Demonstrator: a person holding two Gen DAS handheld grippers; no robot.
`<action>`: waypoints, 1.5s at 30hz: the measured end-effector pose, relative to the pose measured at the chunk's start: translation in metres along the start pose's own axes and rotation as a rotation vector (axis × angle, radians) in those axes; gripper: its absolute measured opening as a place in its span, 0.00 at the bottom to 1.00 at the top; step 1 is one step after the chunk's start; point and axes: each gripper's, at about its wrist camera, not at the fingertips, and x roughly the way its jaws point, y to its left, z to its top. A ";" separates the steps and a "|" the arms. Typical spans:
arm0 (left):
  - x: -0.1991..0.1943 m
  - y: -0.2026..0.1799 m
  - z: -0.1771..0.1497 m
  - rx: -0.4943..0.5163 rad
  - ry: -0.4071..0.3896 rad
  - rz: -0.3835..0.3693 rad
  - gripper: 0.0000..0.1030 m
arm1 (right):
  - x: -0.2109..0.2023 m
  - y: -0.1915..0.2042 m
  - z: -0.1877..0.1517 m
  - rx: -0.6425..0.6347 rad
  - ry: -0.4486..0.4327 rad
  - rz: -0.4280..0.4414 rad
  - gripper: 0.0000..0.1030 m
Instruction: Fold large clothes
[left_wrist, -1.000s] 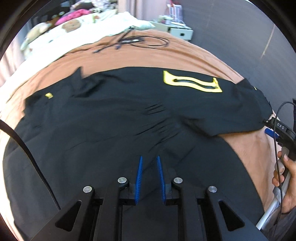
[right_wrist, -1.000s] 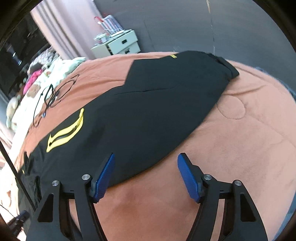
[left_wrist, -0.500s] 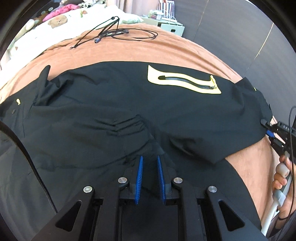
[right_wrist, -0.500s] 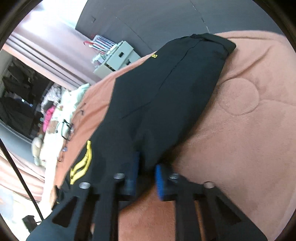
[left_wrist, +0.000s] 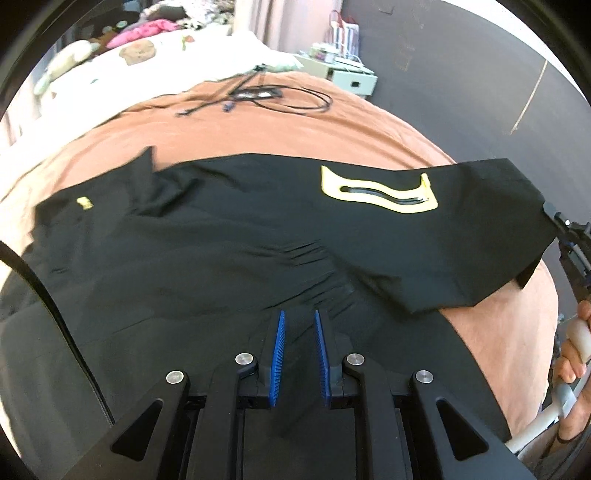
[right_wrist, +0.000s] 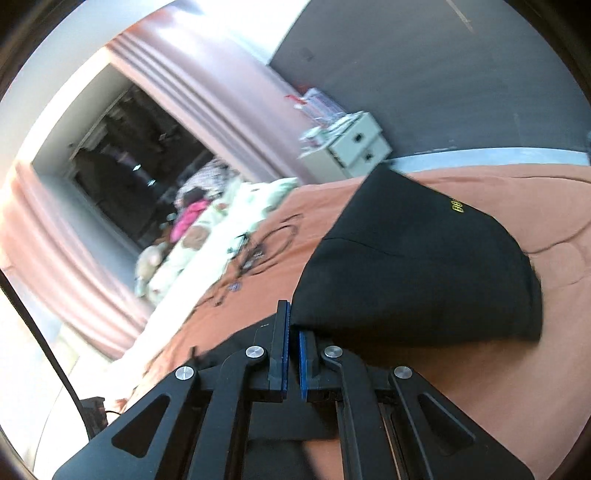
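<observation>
1. We cannot see the whole of the black garment (left_wrist: 229, 258): its near part runs under the left gripper (left_wrist: 299, 354) and out of the frame, and the right wrist view is blurred, so the far room is hard to read.
2. Our left gripper has its blue pads close together with a fold of the black cloth pinched between them. Small creases fan out from that spot.
3. Our right gripper (right_wrist: 291, 354) is clamped on an edge of the garment, which lifts off the bed there and hangs in a dark curve. In the left view this gripper is cut off at the right edge, with the right hand (left_wrist: 576, 354) just showing.
4. The garment lies spread across the brown blanket (left_wrist: 295, 125). It carries a yellow-bordered zip pocket (left_wrist: 376, 192) and a small yellow mark (left_wrist: 84, 202).
5. Black cables (left_wrist: 266, 98) lie beyond it on the blanket. Further off are white bedding (left_wrist: 122, 74), a pale drawer unit (right_wrist: 360, 147), pink curtains (right_wrist: 207, 85) and a dark grey wall (left_wrist: 461, 74).
</observation>
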 end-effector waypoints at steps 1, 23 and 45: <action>-0.009 0.006 -0.003 -0.008 -0.004 0.010 0.17 | -0.001 0.010 -0.004 -0.007 0.007 0.022 0.01; -0.170 0.155 -0.108 -0.173 -0.066 0.198 0.17 | 0.042 0.120 -0.056 -0.148 0.270 0.319 0.01; -0.192 0.169 -0.126 -0.214 -0.036 0.250 0.17 | 0.092 0.068 -0.010 -0.088 0.637 0.200 0.79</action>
